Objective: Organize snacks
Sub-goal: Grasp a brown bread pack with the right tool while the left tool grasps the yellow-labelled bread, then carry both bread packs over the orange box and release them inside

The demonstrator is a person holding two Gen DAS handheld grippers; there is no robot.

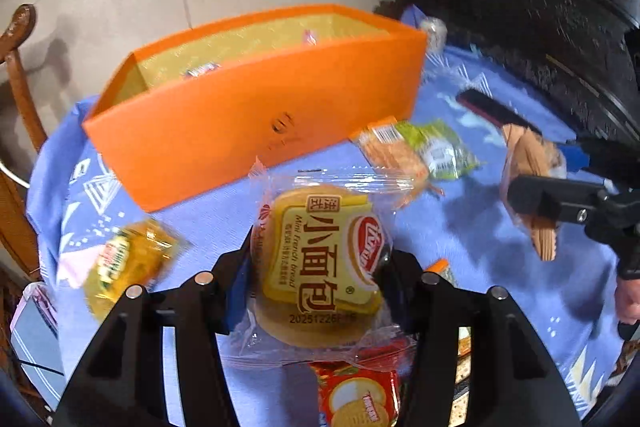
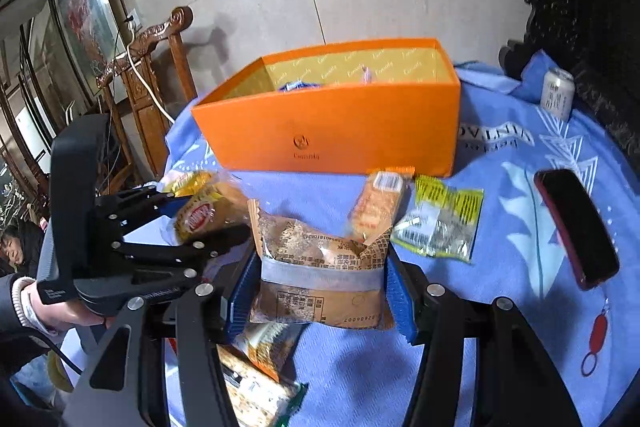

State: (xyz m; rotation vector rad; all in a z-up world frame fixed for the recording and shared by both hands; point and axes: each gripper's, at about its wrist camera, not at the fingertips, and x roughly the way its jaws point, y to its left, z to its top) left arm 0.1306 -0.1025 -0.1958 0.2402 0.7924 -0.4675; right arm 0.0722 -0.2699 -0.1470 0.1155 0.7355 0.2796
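My left gripper is shut on a yellow mini French bread packet, held above the blue cloth in front of the open orange box. My right gripper is shut on a brown cake packet, also short of the orange box. The left gripper with its bread shows at the left of the right wrist view. The right gripper with the brown packet shows at the right of the left wrist view. A few wrapped snacks lie inside the box.
On the cloth lie an orange biscuit packet, a green-yellow packet, a yellow packet, a red biscuit packet and more packets below. A red phone and a can are at right. A wooden chair stands left.
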